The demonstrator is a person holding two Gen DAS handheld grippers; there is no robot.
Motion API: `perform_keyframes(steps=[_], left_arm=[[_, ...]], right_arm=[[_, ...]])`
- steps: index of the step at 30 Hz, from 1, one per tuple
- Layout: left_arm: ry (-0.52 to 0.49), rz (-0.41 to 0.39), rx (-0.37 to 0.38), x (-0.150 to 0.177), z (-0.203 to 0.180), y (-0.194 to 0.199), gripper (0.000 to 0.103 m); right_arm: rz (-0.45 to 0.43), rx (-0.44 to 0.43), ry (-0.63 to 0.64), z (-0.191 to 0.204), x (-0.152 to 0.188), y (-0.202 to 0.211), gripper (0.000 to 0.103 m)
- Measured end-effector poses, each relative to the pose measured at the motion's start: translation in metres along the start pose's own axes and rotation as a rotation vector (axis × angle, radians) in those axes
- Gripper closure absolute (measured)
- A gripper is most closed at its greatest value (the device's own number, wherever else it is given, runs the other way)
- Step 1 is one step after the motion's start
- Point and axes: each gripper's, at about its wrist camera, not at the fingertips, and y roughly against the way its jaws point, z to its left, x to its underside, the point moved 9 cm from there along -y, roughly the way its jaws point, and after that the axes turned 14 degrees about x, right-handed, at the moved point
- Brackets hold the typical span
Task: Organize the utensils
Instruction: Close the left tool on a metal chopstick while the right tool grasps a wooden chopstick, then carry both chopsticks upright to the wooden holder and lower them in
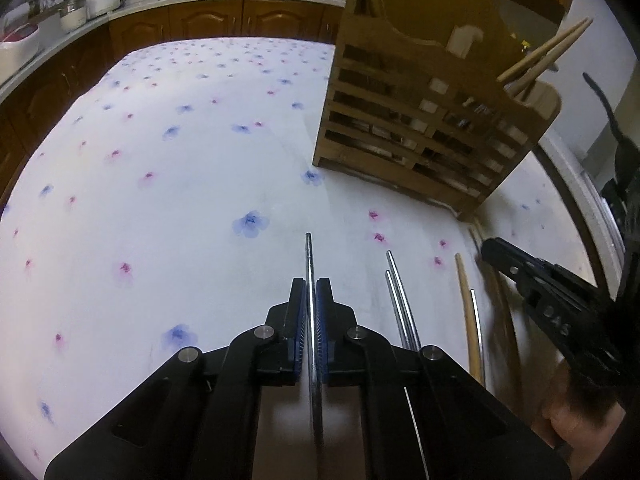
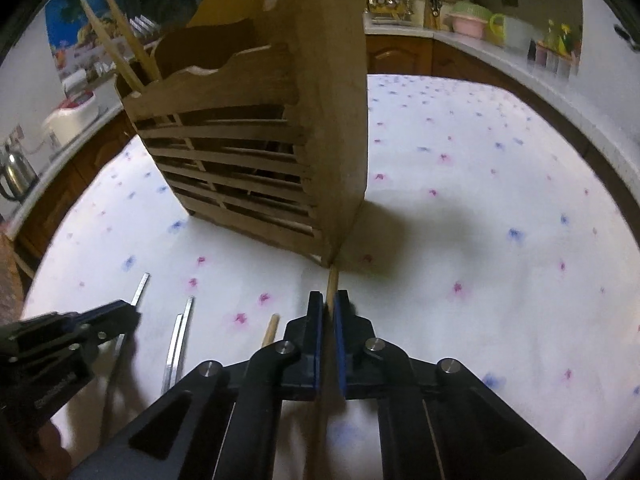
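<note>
On the counter (image 1: 140, 200), under a white cloth with blue and pink flowers: one slatted wooden utensil caddy (image 2: 256, 152), upright, two wooden chopsticks (image 2: 116, 44) already standing in it. Left claw (image 1: 311, 292) clamped narrow on a thin metal chopstick (image 1: 309, 256); right claw (image 2: 330, 304) clamped narrow on a thin wooden chopstick (image 2: 333, 284). Loose between them: paired metal chopsticks (image 1: 400, 300), another wooden chopstick (image 1: 466, 304). Advice: lift each stick level, tip upright, lower into the matching compartment without knocking the caddy.
</note>
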Motion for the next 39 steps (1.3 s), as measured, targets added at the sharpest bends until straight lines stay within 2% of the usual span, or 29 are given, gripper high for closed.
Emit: perform_keyframes(steps=[5,10,22,28,39], left_arm=[[0.021,-0.064,0.065,-0.004,-0.006,0.032,0.099],[0.032,-0.161,0.136,-0.010,-0.019,0.079,0.099],[0.001,-0.307,0.190,-0.028,-0.040,0.154,0.099],[-0.011,-0.340,0.194,-0.031,-0.045,0.170,0.099],[-0.019,-0.361,0.195,-0.037,-0.048,0.178,0.099]], right_arm=[[-0.053,-0.056,-0.044,-0.007,-0.004,0.036,0.098],[-0.134,-0.104,-0.083,-0.019,-0.012,0.085,0.098],[-0.329,-0.162,-0.150,-0.045,-0.040,0.179,0.098],[-0.380,-0.173,-0.163,-0.048,-0.052,0.201,0.098],[-0.397,-0.176,-0.171,-0.049,-0.053,0.208,0.098]])
